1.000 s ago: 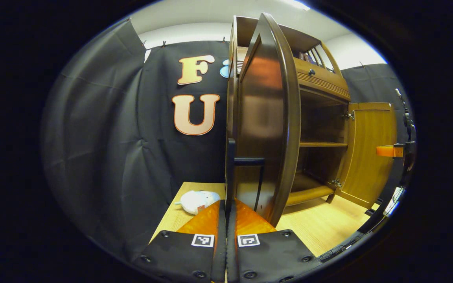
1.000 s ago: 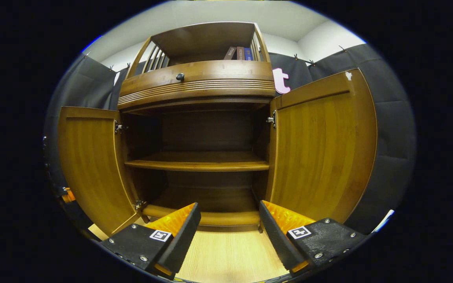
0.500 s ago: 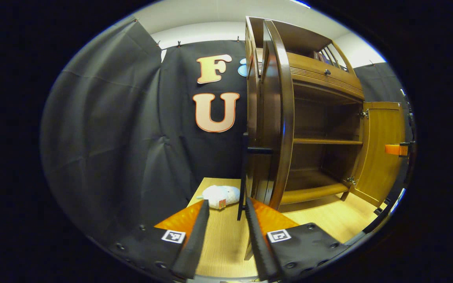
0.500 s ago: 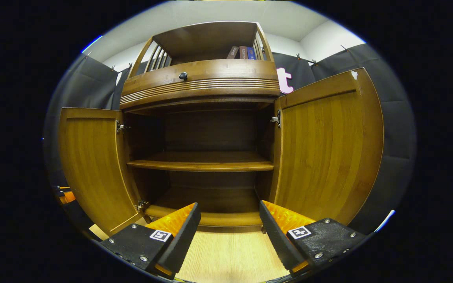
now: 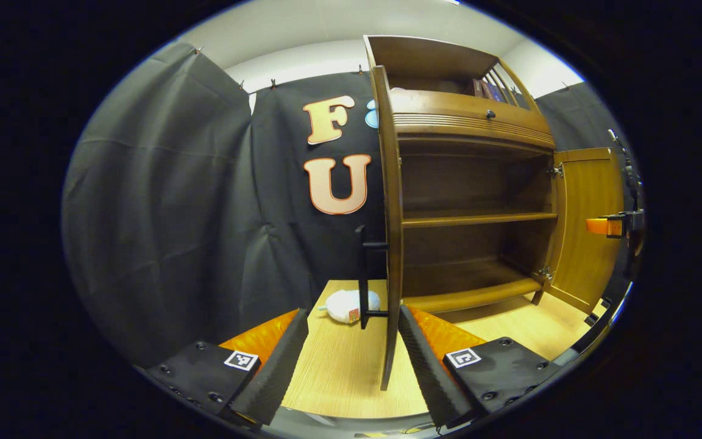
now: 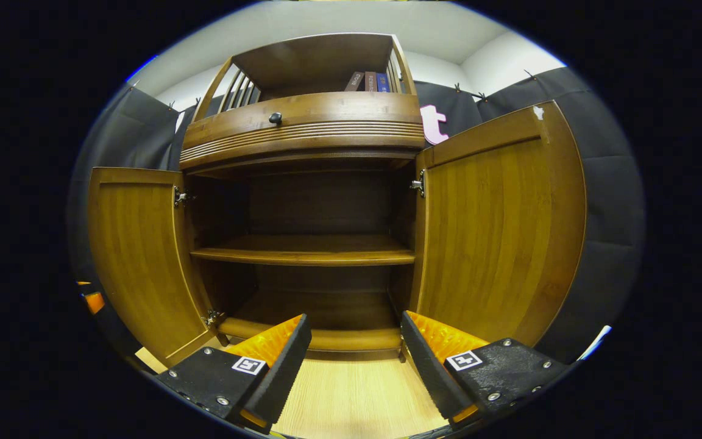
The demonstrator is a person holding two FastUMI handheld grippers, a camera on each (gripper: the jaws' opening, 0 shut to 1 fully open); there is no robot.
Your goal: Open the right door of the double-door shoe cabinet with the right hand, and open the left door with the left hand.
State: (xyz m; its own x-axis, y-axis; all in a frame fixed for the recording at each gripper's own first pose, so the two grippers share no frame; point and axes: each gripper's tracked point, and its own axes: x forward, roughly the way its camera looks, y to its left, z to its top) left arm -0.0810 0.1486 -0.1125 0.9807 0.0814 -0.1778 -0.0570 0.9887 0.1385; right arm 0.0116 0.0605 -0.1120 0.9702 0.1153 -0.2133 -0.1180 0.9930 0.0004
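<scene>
Both cabinet doors stand wide open, the left door (image 5: 392,244) edge-on just beyond the left gripper (image 5: 351,353) with its fingers spread empty, the right gripper (image 6: 354,360) likewise gaping before the right door (image 6: 497,231).

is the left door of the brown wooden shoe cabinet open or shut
Open: the left door of the brown wooden shoe cabinet stands swung wide, baring both inner shelves.

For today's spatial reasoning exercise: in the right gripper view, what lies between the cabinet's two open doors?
Between the left door and right door, the right gripper view shows the open cabinet interior: a bare middle shelf above a bare bottom board.
</scene>
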